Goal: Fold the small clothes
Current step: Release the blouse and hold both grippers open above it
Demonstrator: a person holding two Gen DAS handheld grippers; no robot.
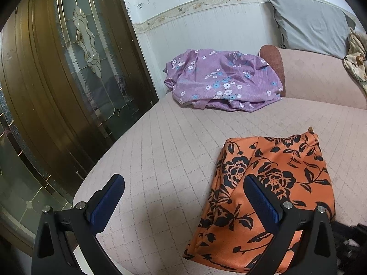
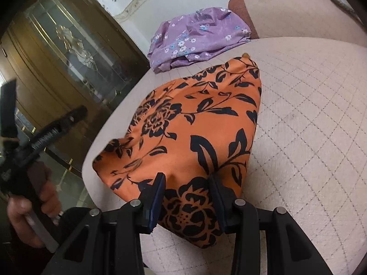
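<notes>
The right hand-held gripper has its two fingers partly closed around a raised bump of the orange cloth. The cloth fills the gap between the fingers, so it looks pinched and held. The left hand-held gripper is wide open with nothing in it. Its right finger hangs over the near edge of the same orange cloth, and its left finger is over the bare cover. In the right wrist view, a hand holds the handle of the left tool.

The orange cloth has black flowers and lies in a folded shape near the front edge of the sofa seat. It looks thin, soft and light. It looks a little shiny, so it may slip. I think it will bend and flop when lifted. A good place to hold it is at a corner or along a folded edge, one corner for each tool.

A purple cloth with small flowers lies in a heap further back, well apart from the orange one. A gray pillow leans on the wall.

There is writing on the left tool's handle, but it is too blurry to read.
</notes>
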